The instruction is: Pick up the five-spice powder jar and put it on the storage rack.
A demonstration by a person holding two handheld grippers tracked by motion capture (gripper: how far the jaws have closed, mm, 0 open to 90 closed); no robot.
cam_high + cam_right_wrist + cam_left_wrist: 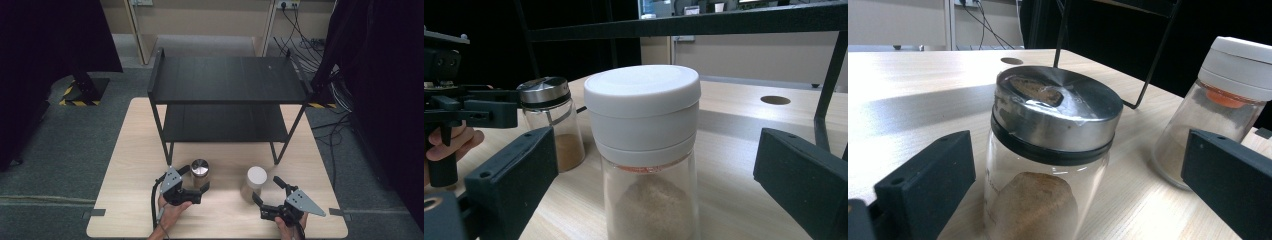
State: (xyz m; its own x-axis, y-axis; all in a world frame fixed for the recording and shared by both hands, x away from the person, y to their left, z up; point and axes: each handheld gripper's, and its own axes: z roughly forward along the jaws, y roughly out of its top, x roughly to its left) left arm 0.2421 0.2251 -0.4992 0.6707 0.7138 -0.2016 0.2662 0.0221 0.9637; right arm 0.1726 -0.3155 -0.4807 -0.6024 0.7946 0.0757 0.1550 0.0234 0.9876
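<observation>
Right now both grippers sit at the near edge of the table (125, 165), each lined up on its own jar. Left gripper (196, 183) has its jaws spread wide, one each side of the steel-lid jar (200, 172); in the left gripper view that jar (1048, 165) stands upright dead centre between the two black jaws, clear gap on both sides, pads not touching glass. Right gripper (267, 191) is the same story: jaws spread, the white-lid jar (254, 183) standing just ahead and to the left of them in the high view; the right gripper view has it (644, 150) centred between the jaws, gaps either side, no contact.

Key relation: each jar's long axis is vertical and the jaws come in level from the person's side, so closing would pinch across the round glass body below the lid. Steel-lid jar belongs to the left hand, white-lid jar to the right; the two jars stand apart from each other, both in front of the black two-tier shelf (225, 80), which is bare on both tiers.

Judgement: pre-grasp on both, left slightly deeper around its jar. Next move likely needs only a short push forward and a squeeze. Risk: smooth glass, slip if gripped too close to the lid.
</observation>
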